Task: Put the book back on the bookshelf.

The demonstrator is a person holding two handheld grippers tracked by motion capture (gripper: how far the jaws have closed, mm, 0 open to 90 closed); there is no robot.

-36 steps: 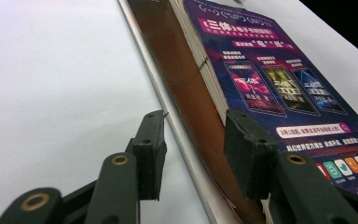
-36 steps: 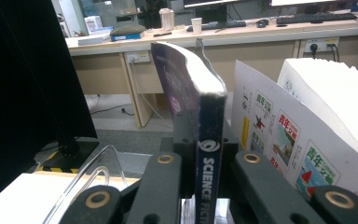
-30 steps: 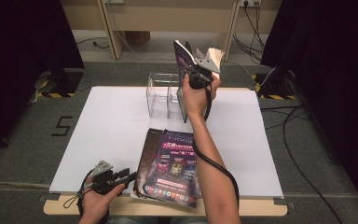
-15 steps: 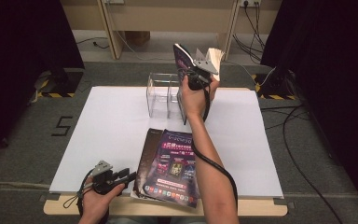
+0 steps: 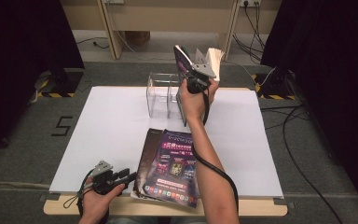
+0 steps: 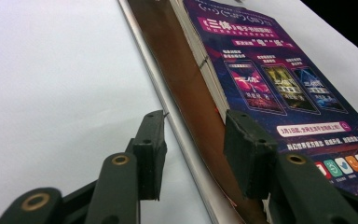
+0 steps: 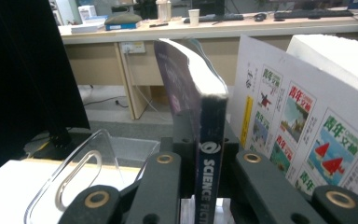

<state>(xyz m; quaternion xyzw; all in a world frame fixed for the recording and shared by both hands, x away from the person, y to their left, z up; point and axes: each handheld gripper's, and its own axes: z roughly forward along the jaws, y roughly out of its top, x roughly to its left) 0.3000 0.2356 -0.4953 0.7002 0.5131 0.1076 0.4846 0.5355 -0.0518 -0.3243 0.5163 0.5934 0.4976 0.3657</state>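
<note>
A purple science fiction book [image 5: 182, 58] is held upright above a clear acrylic holder [image 5: 161, 93] at the back of the table, with my right gripper [image 5: 189, 70] shut on its spine [image 7: 209, 154]. Just right of it a white-covered magazine [image 7: 303, 121] leans, also seen from above [image 5: 213, 59]; what bears it I cannot tell. A purple magazine [image 5: 170, 165] lies on a brown-covered one near the front edge. My left gripper [image 5: 129, 176] rests at their left side, open, with the brown cover's edge [image 6: 193, 116] between its jaws [image 6: 193, 149], untouched by the pads.
A white sheet [image 5: 112, 121] covers the table. The acrylic holder's curved wall [image 7: 74, 177] rises left of my right gripper. Dark curtains flank the table, cables [image 5: 303, 140] lie on the floor at the right, and a wooden bench [image 5: 168, 18] stands behind.
</note>
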